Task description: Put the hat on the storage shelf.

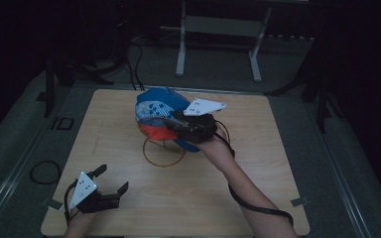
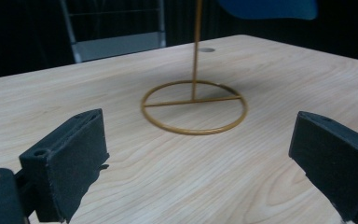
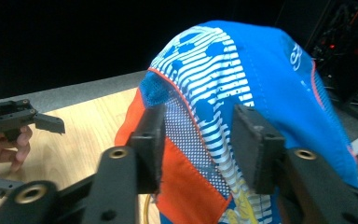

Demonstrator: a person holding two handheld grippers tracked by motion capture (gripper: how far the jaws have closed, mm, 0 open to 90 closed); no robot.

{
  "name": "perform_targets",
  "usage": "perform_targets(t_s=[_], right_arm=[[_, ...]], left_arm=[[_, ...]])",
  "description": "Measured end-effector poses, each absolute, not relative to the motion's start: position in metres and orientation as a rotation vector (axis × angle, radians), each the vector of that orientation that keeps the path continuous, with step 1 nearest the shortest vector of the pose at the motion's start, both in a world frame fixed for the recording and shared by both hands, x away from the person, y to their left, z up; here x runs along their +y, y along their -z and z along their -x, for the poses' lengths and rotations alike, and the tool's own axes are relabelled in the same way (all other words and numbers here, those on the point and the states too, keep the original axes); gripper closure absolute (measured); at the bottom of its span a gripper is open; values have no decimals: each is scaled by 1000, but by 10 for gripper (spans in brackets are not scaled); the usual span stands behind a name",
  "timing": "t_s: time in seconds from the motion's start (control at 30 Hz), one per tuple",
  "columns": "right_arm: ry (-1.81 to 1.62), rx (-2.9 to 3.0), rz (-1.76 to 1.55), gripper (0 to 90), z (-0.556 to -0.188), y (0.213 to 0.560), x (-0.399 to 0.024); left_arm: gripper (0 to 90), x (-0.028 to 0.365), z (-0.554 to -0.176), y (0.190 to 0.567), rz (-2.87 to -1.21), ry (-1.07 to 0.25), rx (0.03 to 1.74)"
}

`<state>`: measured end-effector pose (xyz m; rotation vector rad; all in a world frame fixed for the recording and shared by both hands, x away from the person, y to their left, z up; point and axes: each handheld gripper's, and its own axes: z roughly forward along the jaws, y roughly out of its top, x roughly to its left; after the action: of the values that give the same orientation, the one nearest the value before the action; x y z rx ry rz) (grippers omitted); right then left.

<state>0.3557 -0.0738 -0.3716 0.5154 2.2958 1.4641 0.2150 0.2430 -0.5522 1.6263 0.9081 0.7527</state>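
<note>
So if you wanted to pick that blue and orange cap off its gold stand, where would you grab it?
Probably at the lower side edge of the cap, where the orange and mesh panels hang as loose cloth that two jaws can pinch. Come from the person's side, as the right gripper does, then lift straight up off the gold stand. The rounded crown offers no fold to grip.

Cap (image 3: 261, 79) at the right gripper (image 3: 200, 140) jaws: woven cloth, matt, with a fine mesh panel between the pads. Below it a thin stand (image 2: 194, 106) of brass-coloured wire, smooth, slightly shiny. Table (image 2: 177, 182): pale wood grain, smooth, low sheen; jaw pads matt black, rough-edged.
</note>
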Motion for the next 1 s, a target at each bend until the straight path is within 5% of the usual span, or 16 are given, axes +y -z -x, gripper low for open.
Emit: perform_targets(t_s=[0.63, 1.0], right_arm=[[-1568, 2323, -494, 187, -344, 378, -100], [-1612, 2292, -496, 140, -328, 401, -117]], left_arm=[[45, 244, -216, 554, -1615, -740, 929], [45, 245, -216, 554, -1610, -731, 936]])
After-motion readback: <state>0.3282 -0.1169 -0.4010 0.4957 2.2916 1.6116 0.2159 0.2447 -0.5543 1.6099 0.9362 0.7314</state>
